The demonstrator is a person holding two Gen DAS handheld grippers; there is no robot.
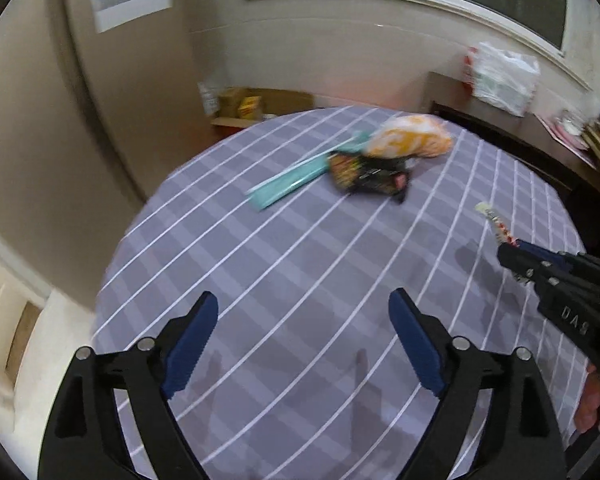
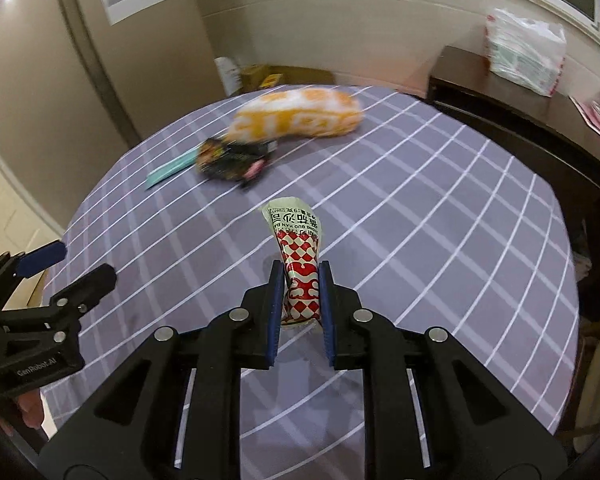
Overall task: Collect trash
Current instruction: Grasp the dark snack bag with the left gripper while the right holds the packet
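Observation:
My right gripper (image 2: 300, 272) is shut on a red-and-white checkered wrapper (image 2: 298, 248) and holds it above the round table's grey striped cloth (image 2: 440, 240). The wrapper's tip (image 1: 494, 222) sticks out of that gripper (image 1: 504, 250) at the right of the left wrist view. My left gripper (image 1: 304, 308) is open and empty over the cloth (image 1: 280, 272). At the far side lie an orange-and-white bag (image 2: 300, 118), a dark snack wrapper (image 2: 232, 158) and a teal packet (image 2: 168, 170). They also show in the left wrist view: bag (image 1: 408, 138), dark wrapper (image 1: 368, 174), teal packet (image 1: 288, 184).
A dark sideboard (image 2: 512, 108) stands right of the table with a white plastic bag (image 2: 524, 52) on it. Cardboard boxes (image 1: 252, 108) sit on the floor beyond the table by the wall. A window runs along the top.

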